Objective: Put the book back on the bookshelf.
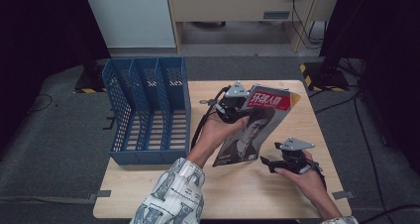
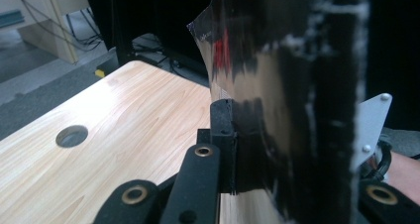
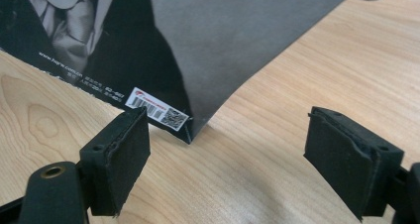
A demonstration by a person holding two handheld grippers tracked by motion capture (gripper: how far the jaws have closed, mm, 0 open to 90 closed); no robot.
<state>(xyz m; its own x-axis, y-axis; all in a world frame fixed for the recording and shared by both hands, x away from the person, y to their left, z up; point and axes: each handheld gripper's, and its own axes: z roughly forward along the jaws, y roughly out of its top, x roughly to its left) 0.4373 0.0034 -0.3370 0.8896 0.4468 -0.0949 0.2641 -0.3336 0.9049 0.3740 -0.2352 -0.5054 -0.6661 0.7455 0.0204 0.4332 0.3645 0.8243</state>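
Magazine [image 1: 255, 125] tilted up off the wooden table [image 1: 317, 135], long axis running from its lower near edge on the tabletop up and away toward the far right; red title band at the raised far end, portrait cover facing up toward the high camera. Bottom corner with the barcode sticker [image 3: 156, 109] touches the wood.

Left gripper [image 1: 233, 107] clamped on the magazine at its upper left edge, jaws closed on the sheet; in the left gripper view the glossy cover [image 2: 277, 100] stands between the black pads, edge-on, curling slightly. Hand wraps the gripper from below.

Right gripper [image 1: 270, 162] low over the table, near the magazine's lower right corner, apart from it. Jaws spread wide, nothing between them; in the right gripper view the barcode corner sits just ahead of the left-hand pad [image 3: 121, 157], not gripped.

Magazine: thin, glossy paper, rectangular, dark cover, grey back page. Pads: black foam, blocky, frayed edges. Table: light wood-grain laminate with a round cable hole [image 2: 72, 136]. Blue plastic file rack [image 1: 148, 110], perforated walls, three slots, sits at the table's left, well apart from the magazine.
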